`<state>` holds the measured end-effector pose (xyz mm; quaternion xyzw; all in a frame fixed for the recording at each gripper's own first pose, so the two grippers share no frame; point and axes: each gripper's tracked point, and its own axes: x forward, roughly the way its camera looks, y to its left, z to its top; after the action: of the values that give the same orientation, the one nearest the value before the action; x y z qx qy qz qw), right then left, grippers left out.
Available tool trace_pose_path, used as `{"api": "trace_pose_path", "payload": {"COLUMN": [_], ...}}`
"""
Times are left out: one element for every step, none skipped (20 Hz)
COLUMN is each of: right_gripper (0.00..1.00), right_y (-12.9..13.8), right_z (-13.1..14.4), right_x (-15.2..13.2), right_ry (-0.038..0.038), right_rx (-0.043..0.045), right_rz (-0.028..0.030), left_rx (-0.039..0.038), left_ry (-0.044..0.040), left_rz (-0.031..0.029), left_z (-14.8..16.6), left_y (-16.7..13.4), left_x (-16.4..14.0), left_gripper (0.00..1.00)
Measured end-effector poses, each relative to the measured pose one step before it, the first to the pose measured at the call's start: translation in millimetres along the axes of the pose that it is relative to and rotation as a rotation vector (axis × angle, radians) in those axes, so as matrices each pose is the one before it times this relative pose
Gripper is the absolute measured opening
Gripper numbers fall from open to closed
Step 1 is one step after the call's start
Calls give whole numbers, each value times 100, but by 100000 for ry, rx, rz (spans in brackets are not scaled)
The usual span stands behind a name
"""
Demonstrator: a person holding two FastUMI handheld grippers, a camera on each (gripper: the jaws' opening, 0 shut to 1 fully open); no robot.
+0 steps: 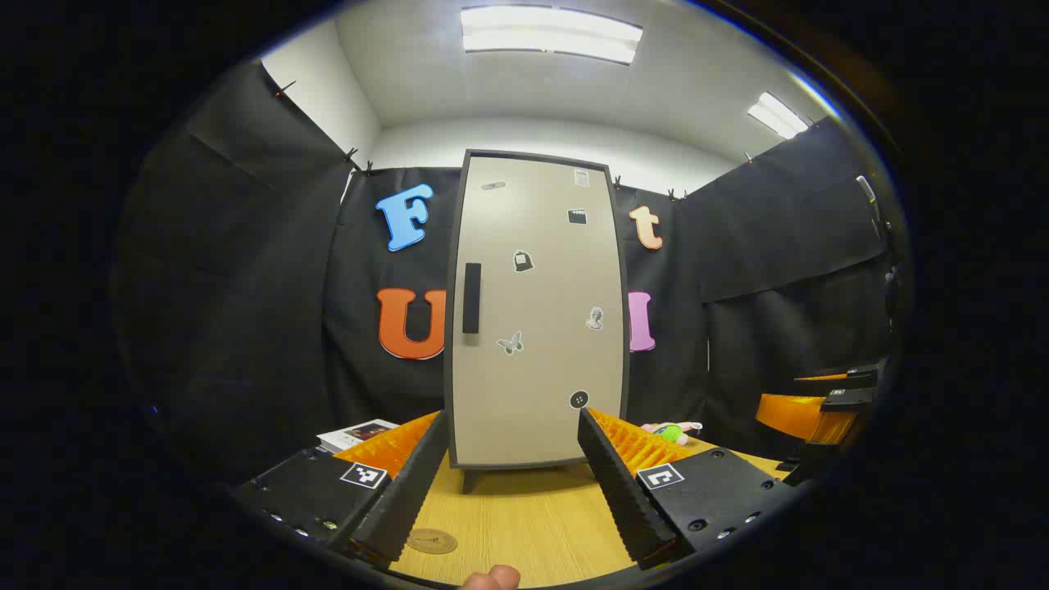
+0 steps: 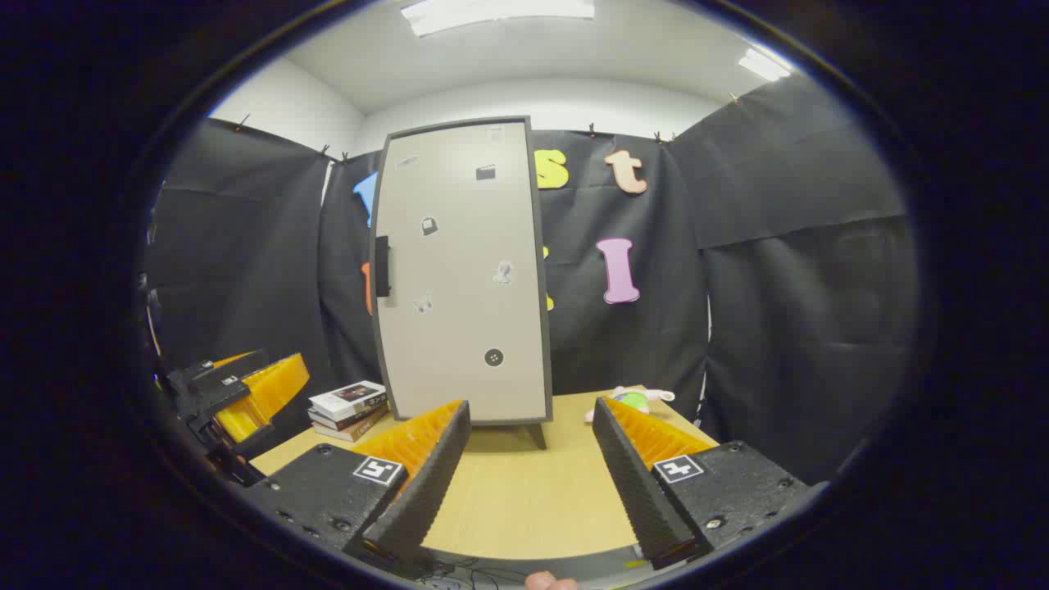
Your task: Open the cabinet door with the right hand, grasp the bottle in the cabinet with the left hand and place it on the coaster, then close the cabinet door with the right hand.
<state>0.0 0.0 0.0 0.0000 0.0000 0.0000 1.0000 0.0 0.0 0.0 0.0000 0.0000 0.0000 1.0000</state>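
**Beige cabinet door closed; both grippers open and clear of it**

Beige panelling with a dark frame forms the cabinet door (image 1: 537, 311), which stands closed and upright at the back of the wooden table (image 1: 524, 524). A dark vertical handle (image 1: 471, 297) sits on the door's left edge at mid-height. Several small stickers (image 1: 523, 260) are scattered over the door face. The bottle is not visible; with the door closed, the cabinet interior is hidden.

Left gripper view: the left gripper (image 1: 512, 483) is held low over the table, facing the door squarely. Its fingers are spread wide apart with nothing between them. A round coaster (image 1: 432, 541) lies flat on the table just beside the left-hand finger, near the table's front edge. A fingertip of the person (image 1: 492, 578) shows at the bottom edge. At the far right of this view, the right gripper (image 1: 828, 410) appears.

Right gripper view: the right gripper (image 2: 529, 479) is held over the table, right of the door's centre and apart from it. Its fingers are also spread, gripping nothing. A stack of books (image 2: 348, 406) rests on the table left of the cabinet. A small plush toy (image 2: 631, 400) lies on the table right of the cabinet, near the booth wall.
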Motion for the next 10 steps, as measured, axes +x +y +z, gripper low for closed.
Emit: {"api": "trace_pose_path", "payload": {"right_gripper": [96,94,94,96,94,94,96,94,94,96], "right_y": [-457,-274,-216,-272,-31,142,210,317,186,310], "right_z": [66,157,14,-172,-69,-174,-81,27,159,229], "right_x": [178,87,118,254,143,202,81,94,-43,23], "right_ry": [-353,-603,-253,164,176,249,364,141,-806,-832], "right_rx": [687,291,-489,-555,-83,298,428,49,-287,-729], "right_rz": [-612,-322,-563,-512,-63,379,357,362,42,240], "left_rx": [-1247,-868,-5,584,641,410,34,-534,-706,-225], "left_ry": [-84,-413,-357,-598,-232,-286,-560,-1180,-746,33], "left_rz": [-17,-665,-96,622,421,200,470,603,100,-113], "left_z": [9,132,100,155,55,75,181,322,172,19], "left_y": [-188,-302,-33,332,309,147,276,186,166,105], "left_x": [201,49,125,159,244,138,129,-33,9,-1], "left_gripper": [95,95,95,95,95,95,95,95,95,95]}}
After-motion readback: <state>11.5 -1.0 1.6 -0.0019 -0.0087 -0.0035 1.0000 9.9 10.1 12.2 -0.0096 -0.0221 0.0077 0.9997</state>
